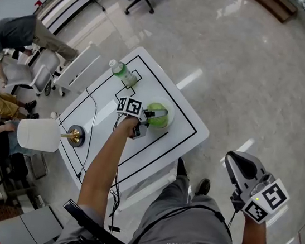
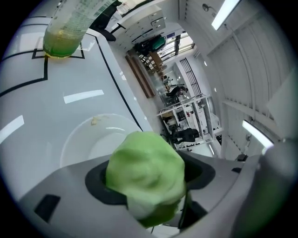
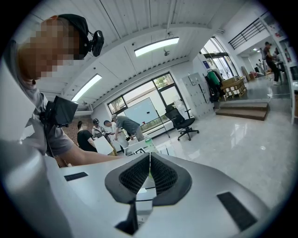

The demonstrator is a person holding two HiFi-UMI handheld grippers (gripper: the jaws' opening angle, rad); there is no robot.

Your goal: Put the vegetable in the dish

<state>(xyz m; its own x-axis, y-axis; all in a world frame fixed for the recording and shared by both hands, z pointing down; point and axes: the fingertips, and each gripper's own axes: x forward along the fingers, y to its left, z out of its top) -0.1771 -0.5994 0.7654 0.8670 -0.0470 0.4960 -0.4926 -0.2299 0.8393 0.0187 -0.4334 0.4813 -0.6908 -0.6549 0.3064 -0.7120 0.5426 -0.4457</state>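
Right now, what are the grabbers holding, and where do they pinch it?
The left gripper pinches the green vegetable by its two sides, near the middle. The right gripper is shut on nothing.

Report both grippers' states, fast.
Left gripper: shut on the round pale-green vegetable, above the round white dish.
Right gripper: shut, empty.

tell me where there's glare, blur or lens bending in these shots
Head view: ceiling lights glare in streaks off the glossy pale floor, and the room's edges curve. Left gripper view: the pale green leafy vegetable is soft and out of focus up close, and bright streaks lie on the white table. Right gripper view: fairly sharp, but the ceiling strip lights bow with the wide lens.
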